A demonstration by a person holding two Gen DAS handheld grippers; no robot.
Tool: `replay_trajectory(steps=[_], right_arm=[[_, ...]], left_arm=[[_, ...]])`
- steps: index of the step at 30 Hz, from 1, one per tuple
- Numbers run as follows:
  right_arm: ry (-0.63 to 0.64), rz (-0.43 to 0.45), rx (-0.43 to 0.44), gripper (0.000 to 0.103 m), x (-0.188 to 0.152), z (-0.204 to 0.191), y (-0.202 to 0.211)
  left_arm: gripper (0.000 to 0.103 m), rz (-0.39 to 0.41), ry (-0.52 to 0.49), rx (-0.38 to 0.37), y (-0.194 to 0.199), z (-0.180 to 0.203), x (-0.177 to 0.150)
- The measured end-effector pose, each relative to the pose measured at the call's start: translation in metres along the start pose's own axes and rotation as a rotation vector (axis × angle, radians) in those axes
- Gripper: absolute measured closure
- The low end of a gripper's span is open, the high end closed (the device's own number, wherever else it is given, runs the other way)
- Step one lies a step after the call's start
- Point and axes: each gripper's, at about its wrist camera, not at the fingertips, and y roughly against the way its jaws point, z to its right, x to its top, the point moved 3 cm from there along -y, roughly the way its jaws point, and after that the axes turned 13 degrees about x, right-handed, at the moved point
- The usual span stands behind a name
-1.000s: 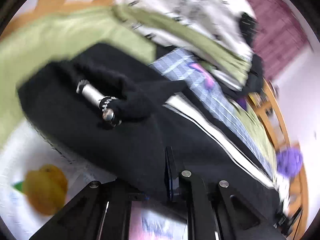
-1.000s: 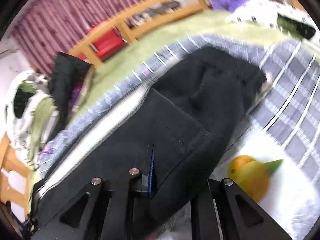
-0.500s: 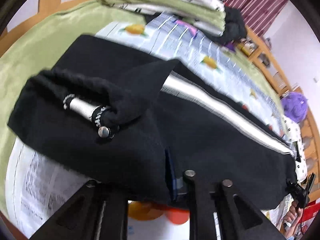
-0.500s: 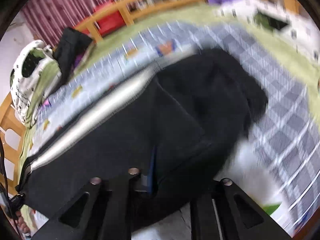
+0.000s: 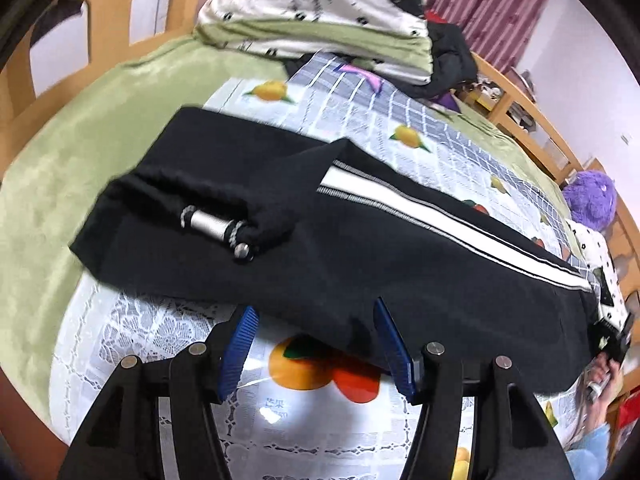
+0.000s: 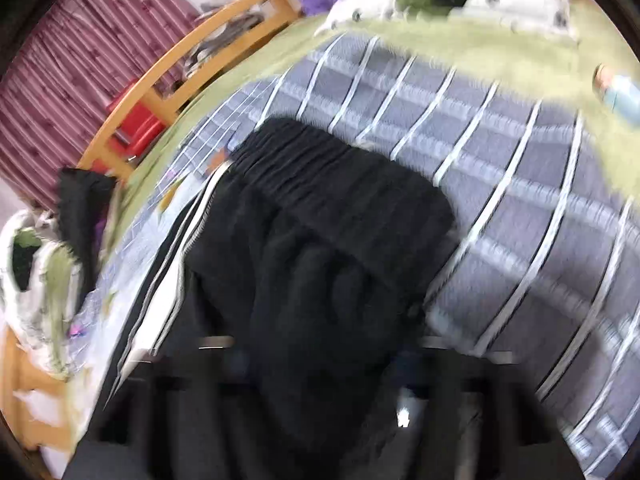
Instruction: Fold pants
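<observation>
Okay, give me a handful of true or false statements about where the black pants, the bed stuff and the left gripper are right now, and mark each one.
1. The black pants lie stretched out on the fruit-print cover. True.
2. The left gripper is clamped on the pants. False: its blue pads stand apart, having just been opening, with the pants' edge just beyond them and nothing pinched.
3. A white stripe runs along the pants leg. True.
4. The purple plush toy sits on top of the pants. False: it is off beyond the leg end, by the wooden bed rail.
5. A silver cord end shows at the gathered end. True.
</observation>
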Motion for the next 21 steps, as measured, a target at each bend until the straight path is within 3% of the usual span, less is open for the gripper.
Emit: replay_trajectory(steps=[2,4,6,9,14,18,21], right_arm=[[0.102,0.085,0.073,0.068,0.014,-0.016,0.024],[0.158,0.147,0.066,0.068,0.017,-0.022,0.041],[0.187,0.109,-0.003,0.061,0.017,-0.02,0.033],[0.199,-0.034,-0.092,0.06,0.012,-0.001,0.019],[0.244,-0.015,-0.158,0.056,-0.002,0.0,0.063],[0.295,-0.032,-0.191,0.056,-0.018,-0.017,0.087],[0.325,-0.023,-0.186,0.056,-0.031,-0.035,0.101]], left_arm=[[0.046,0.012,-0.027,0.013,0.004,0.006,0.002],[0.045,0.029,-0.033,0.031,0.005,0.008,0.005],[0.044,0.044,-0.027,0.037,0.004,0.008,0.007],[0.044,0.047,-0.027,0.049,0.003,0.008,0.01],[0.044,0.126,-0.058,0.104,0.017,-0.001,0.019],[0.04,0.129,-0.022,0.04,0.029,-0.014,0.024],[0.04,0.102,-0.036,0.028,0.009,-0.014,0.024]])
